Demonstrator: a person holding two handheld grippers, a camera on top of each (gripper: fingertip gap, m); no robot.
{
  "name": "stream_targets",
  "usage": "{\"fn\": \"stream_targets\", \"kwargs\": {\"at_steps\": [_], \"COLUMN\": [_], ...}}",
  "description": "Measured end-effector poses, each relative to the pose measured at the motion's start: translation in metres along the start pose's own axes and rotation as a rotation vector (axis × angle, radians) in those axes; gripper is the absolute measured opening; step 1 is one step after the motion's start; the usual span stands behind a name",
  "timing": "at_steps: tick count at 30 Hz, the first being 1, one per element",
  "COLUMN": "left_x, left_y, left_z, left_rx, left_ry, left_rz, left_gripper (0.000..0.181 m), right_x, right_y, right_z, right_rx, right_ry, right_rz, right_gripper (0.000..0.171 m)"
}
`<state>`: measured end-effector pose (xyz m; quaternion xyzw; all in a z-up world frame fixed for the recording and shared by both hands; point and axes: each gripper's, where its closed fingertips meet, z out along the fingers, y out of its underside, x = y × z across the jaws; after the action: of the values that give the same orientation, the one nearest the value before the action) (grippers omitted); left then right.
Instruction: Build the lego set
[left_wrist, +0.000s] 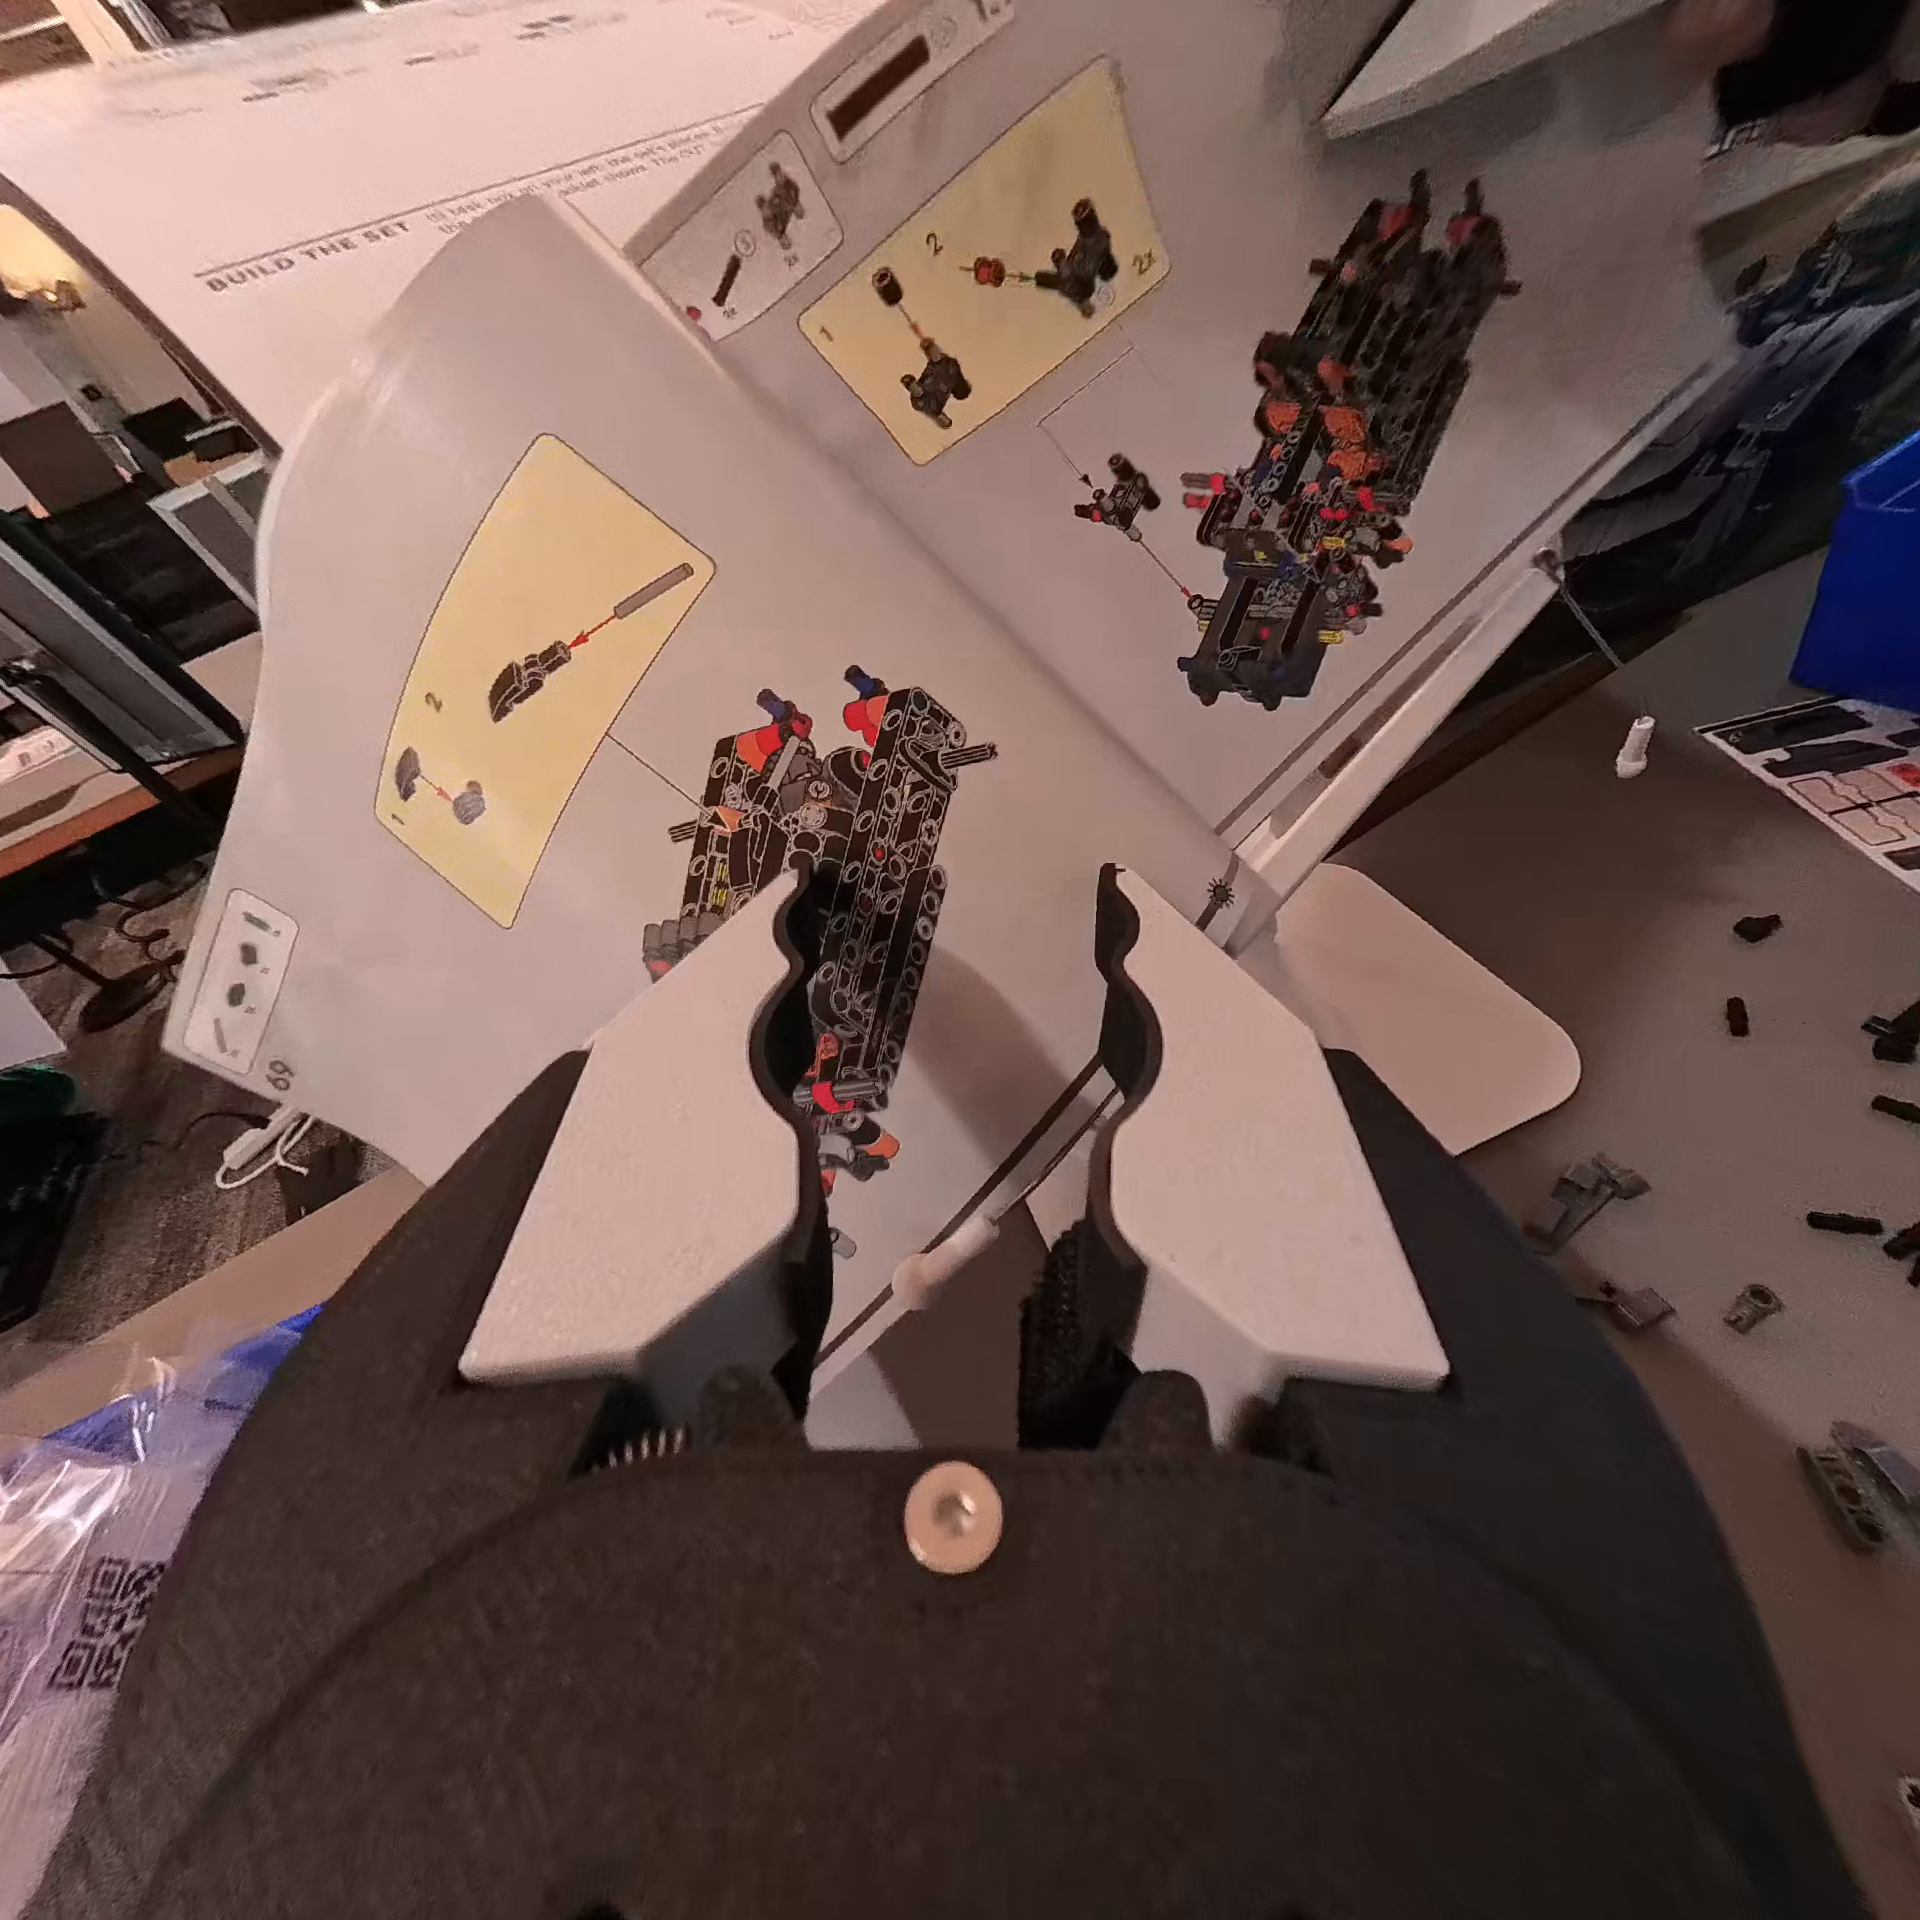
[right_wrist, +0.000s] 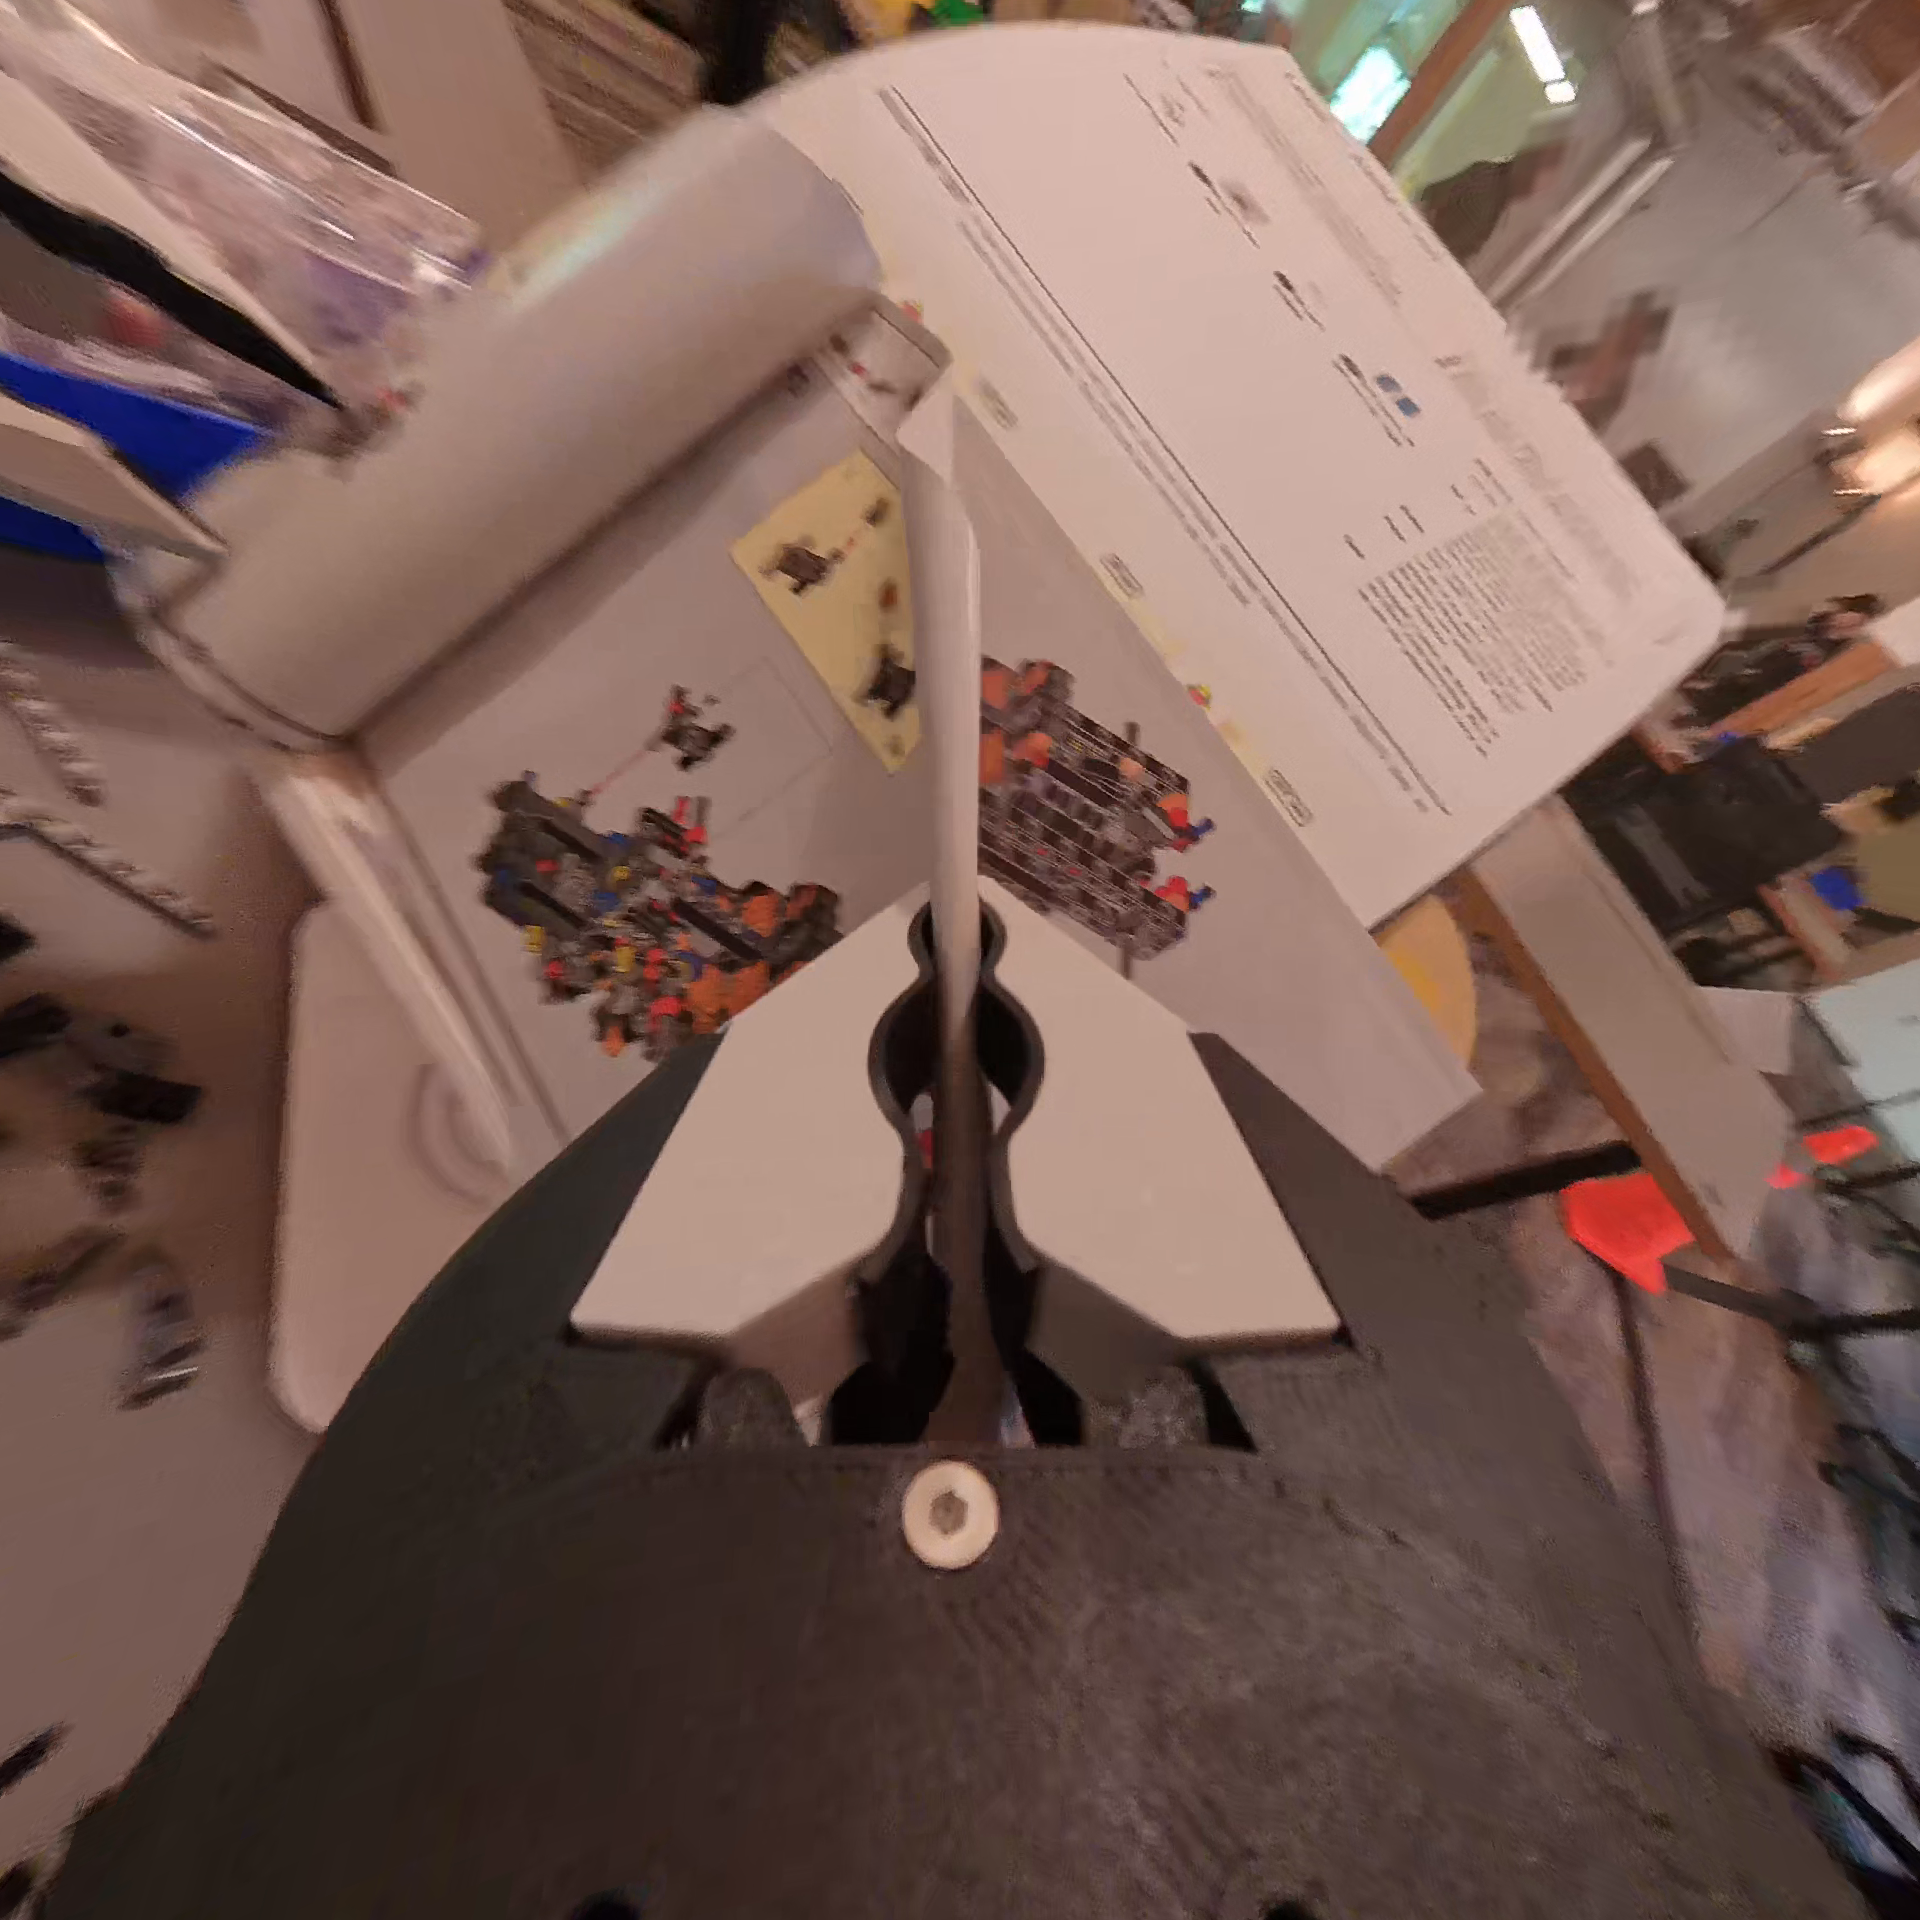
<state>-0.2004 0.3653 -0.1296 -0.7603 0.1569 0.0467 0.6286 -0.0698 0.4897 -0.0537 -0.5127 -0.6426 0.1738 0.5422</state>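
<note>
The instruction booklet (left_wrist: 935, 520) stands open on a white stand, showing pictures of a black, red and orange model. My left gripper (left_wrist: 951, 904) is open in front of the booklet's lower middle, with nothing between its fingers; the printed page lies behind them. In the right wrist view, my right gripper (right_wrist: 956, 935) is shut on the edge of one booklet page (right_wrist: 948, 675), which I see edge-on, rising from the pads to the spine. The pages on either side of it (right_wrist: 644, 904) show model drawings.
Loose dark and grey lego pieces (left_wrist: 1600, 1195) lie on the table to the right of the stand's base (left_wrist: 1434, 1018). A sticker sheet (left_wrist: 1829, 769) and a blue bin (left_wrist: 1870, 582) are at the far right. A plastic bag (left_wrist: 83, 1475) is at the lower left. A printed sheet (right_wrist: 1299, 416) stands behind the booklet. One gripper's finger ends stand about 20 centimetres off the other's.
</note>
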Motion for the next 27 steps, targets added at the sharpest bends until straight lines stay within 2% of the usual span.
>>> {"fn": "stream_targets", "kwargs": {"at_steps": [5,12,15,17,19,21,25,27], "left_x": [0.014,0.073,0.089,0.091,0.089,0.082,0.059,0.051], "left_y": [-0.017,-0.047,-0.055,-0.061,-0.065,-0.061,-0.043,-0.038], "left_z": [-0.015,-0.034,-0.043,-0.055,-0.068,-0.074,-0.064,-0.057], "left_rx": [0.064,0.159,0.191,0.233,0.282,0.285,0.244,0.235], "left_ry": [0.047,0.133,0.214,0.268,0.334,0.359,0.377,0.388], "left_rz": [-0.019,0.049,-0.031,-0.113,-0.199,-0.27,-0.449,-0.527], "left_gripper": [0.062,0.094,0.098,0.099,0.104,0.106,0.096,0.083], "right_x": [-0.046,-0.1,-0.117,-0.13,-0.137,-0.144,-0.151,-0.144], "right_y": [-0.037,-0.116,-0.147,-0.168,-0.185,-0.191,-0.194,-0.188], "right_z": [-0.013,-0.003,0.006,0.012,0.019,0.031,0.04,0.031], "right_rx": [0.0,0.135,0.224,0.306,0.405,0.464,0.6,0.632], "right_ry": [-0.261,-0.499,-0.549,-0.584,-0.582,-0.602,-0.732,-0.709], "right_rz": [0.195,0.535,0.627,0.641,0.668,0.694,0.787,0.775], "right_gripper": [0.0,0.005,0.019,0.046,0.064,0.061,0.052,0.05]}}
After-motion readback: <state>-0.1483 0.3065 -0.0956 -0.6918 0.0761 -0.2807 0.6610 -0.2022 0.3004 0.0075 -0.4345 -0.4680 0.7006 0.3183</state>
